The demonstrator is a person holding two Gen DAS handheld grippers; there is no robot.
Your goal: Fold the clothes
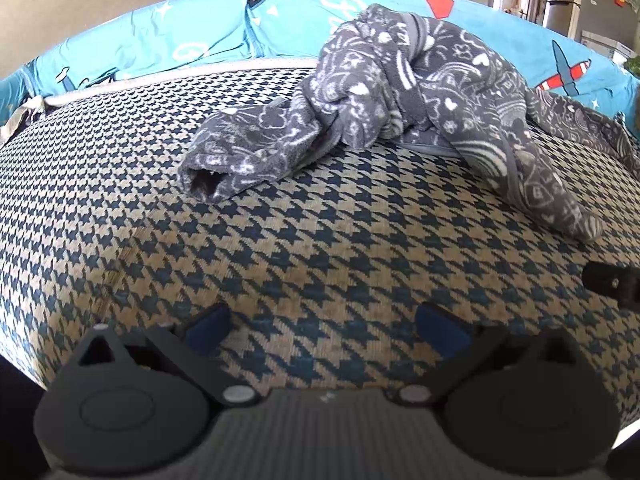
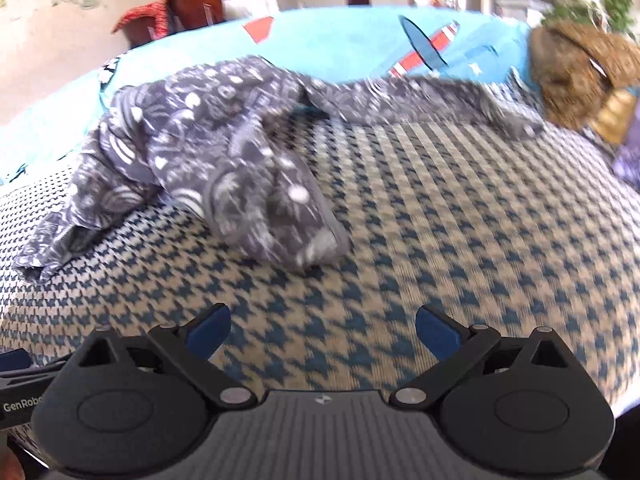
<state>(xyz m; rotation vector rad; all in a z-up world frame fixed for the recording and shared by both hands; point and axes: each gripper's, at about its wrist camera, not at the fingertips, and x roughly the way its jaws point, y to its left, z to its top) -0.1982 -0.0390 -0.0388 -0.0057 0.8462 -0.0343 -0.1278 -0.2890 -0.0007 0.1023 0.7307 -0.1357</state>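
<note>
Houndstooth weave in dark teal and tan covers the bed [image 1: 320,248], which fills most of both views; a turquoise sheet [image 1: 160,40] printed with planes runs along its far edge at the top of the frames. In the upper right of the right wrist view a brown plush toy [image 2: 576,76] sits at the bed's edge.

On the bed lies the grey fleece garment [image 1: 400,96], patterned with white doodles. It is not folded: it sits as a twisted heap in the upper middle and upper right of the left wrist view, and in the upper left of the right wrist view, with more cloth trailing along the far edge toward the toy. One sleeve [image 1: 240,156] reaches toward the left of the left wrist view, its open cuff [image 1: 204,184] facing the camera. Another limp end [image 1: 560,208] hangs toward the right.

By its look the fleece is soft, thick and light, with no stiffness of its own. It will likely sag and drape from wherever it is held, and its nap should give good grip. The thick pile may bunch, so a pinch on a single layer at a bound edge, a cuff or a shoulder seam seems surer than a grab into the heap. The cuff is the clearest hold in sight.

Left gripper [image 1: 320,328] and right gripper [image 2: 322,330] both hover above bare bedcover, near the garment but apart from it, jaws spread wide and holding nothing.
</note>
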